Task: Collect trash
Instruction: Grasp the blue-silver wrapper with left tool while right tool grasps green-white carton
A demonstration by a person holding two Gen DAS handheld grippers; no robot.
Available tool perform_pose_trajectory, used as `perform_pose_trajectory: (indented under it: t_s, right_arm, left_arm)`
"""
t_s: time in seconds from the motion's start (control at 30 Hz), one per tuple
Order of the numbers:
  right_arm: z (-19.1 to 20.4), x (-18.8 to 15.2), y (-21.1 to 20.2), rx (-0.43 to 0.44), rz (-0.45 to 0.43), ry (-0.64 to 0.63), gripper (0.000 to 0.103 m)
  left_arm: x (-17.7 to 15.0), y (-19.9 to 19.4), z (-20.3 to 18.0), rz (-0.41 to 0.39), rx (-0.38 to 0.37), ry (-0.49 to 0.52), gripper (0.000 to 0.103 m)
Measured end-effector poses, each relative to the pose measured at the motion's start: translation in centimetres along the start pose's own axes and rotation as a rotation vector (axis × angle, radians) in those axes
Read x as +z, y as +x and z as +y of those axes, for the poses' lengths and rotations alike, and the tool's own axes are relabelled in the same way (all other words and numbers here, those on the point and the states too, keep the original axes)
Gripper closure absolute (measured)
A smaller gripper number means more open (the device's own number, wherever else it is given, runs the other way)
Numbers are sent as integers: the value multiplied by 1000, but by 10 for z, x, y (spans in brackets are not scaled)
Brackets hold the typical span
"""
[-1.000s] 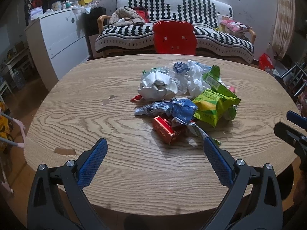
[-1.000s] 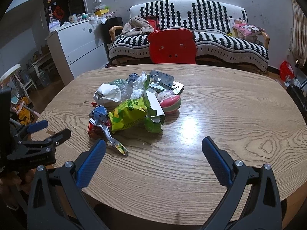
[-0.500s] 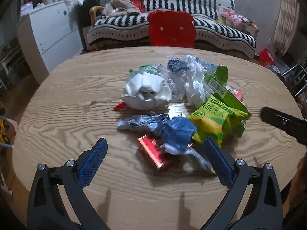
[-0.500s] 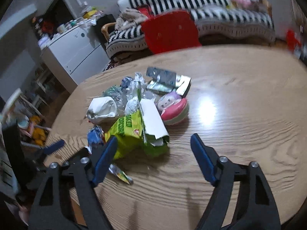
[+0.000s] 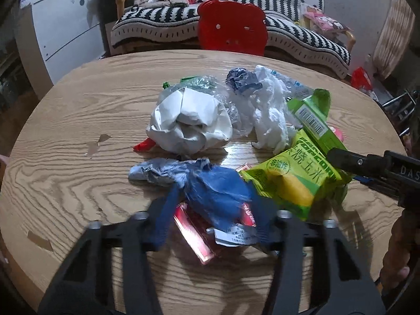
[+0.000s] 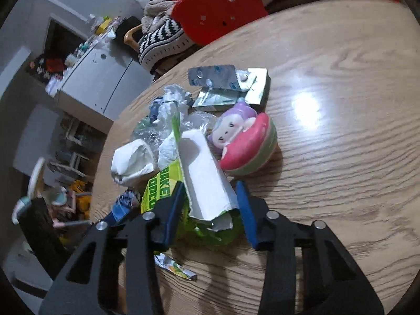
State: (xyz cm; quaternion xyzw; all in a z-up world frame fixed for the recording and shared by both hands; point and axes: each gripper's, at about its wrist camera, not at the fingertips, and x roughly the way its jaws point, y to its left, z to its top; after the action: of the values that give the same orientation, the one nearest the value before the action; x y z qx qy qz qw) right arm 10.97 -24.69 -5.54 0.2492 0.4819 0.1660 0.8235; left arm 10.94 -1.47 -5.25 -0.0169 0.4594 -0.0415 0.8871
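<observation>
A: Where is the trash?
B: Heaped mid-way on the round wooden table (image 5: pixel 65 120): a crumpled white paper bag (image 5: pixel 189 123), white tissue (image 5: pixel 270 115), a green-and-yellow snack packet (image 5: pixel 291 181), a crumpled blue wrapper (image 5: pixel 218 194) over a flat red packet (image 5: pixel 194 228)

A: And the left gripper (image 5: pixel 212 215)?
B: Its blue pads straddle the blue wrapper with jaws partly apart; motion blur hides whether they touch it

A: The right gripper (image 6: pixel 210 207)?
B: Jaws narrowed around a torn green carton with a white inside (image 6: pixel 207 181), pads just beside its edges; I cannot tell if they grip. A pink and green monkey toy (image 6: pixel 246 144) and silver blister packs (image 6: pixel 218 76) lie beyond
</observation>
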Motion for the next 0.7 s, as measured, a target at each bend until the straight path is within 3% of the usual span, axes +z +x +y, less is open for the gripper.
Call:
perform_pose_trajectory:
  t_s: [0.1, 0.27, 0.4, 0.57, 0.63, 0.7]
  right_arm:
    - [6, -4, -13, 4, -37, -28, 68]
    - [18, -9, -46, -27, -179, -117, 67]
    - [11, -10, -46, -21, -132, -86, 70]
    - [-4, -19, -39, -89, -38, -95, 76]
    - [-10, -22, -43, -90, -46, -85, 77]
    - [-11, -22, -58, -74, -107, -82, 77]
  left_arm:
    - [-2, -12, 1, -21, 6, 10, 73]
    - [-2, -38, 10, -84, -8, -12, 75]
    - [-5, -50, 9, -112, 5, -17, 75]
    - [-13, -52, -6, -100, -16, 27, 76]
    - [-15, -52, -13, -98, -19, 43, 76]
    - [-14, -53, -20, -101, -19, 64, 76]
